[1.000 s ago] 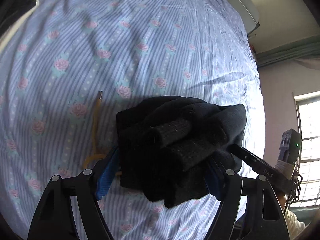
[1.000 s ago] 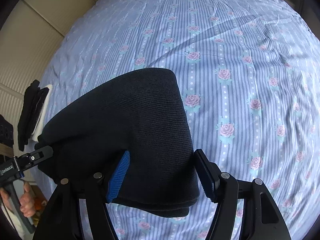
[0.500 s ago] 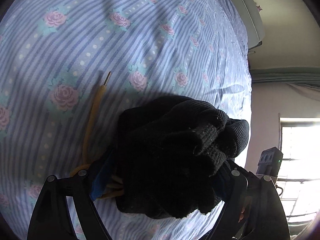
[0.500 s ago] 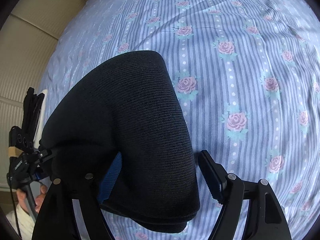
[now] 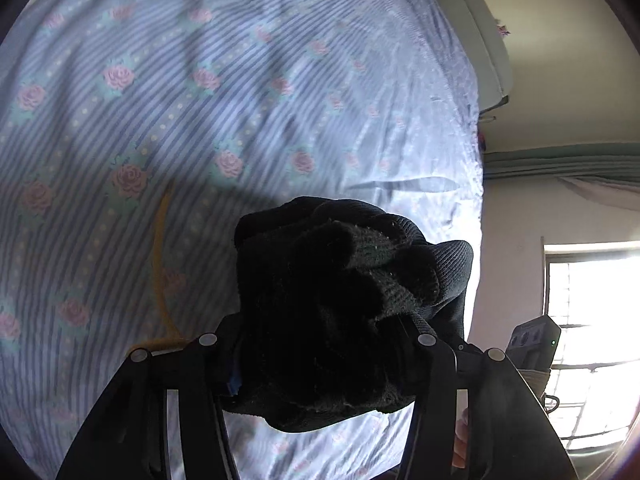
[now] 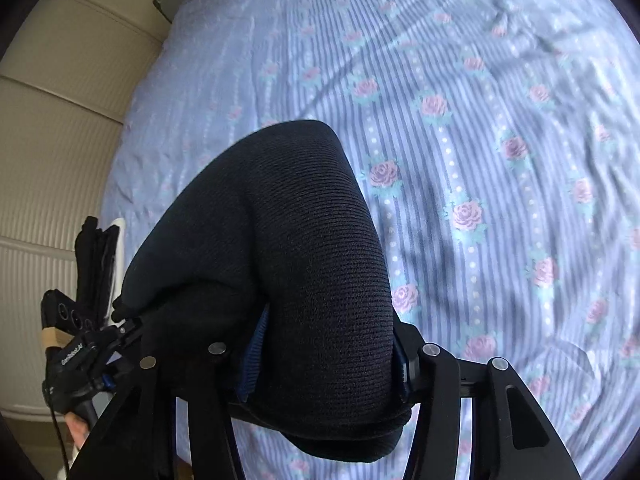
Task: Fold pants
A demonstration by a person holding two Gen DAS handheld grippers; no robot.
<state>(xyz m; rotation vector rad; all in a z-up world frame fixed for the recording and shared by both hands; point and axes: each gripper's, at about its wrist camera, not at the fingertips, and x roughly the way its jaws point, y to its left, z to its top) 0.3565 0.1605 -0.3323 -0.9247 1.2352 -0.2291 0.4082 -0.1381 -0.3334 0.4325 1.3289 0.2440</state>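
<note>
Black knit pants [image 5: 336, 308] are bunched between the fingers of my left gripper [image 5: 320, 360], which is shut on them and holds them above the bed. A yellow drawstring [image 5: 160, 264] hangs from the bundle on the left. In the right wrist view my right gripper [image 6: 324, 356] is shut on a thick folded roll of the same pants [image 6: 304, 248], also lifted off the sheet. The fabric hides most of both grippers' blue pads. The other gripper [image 6: 76, 356] shows at the lower left of the right wrist view.
A bed with a blue striped, rose-patterned sheet [image 5: 200, 100] fills both views [image 6: 500, 160]. A padded headboard [image 6: 60, 120] stands at the left, dark clothes [image 6: 96, 264] hang by it, and a window [image 5: 592, 340] is at the right.
Both grippers have lifted and tilted with the pants still clamped; the bed sheet looks farther away and the views have swung. The bundle stays gripped in both.
</note>
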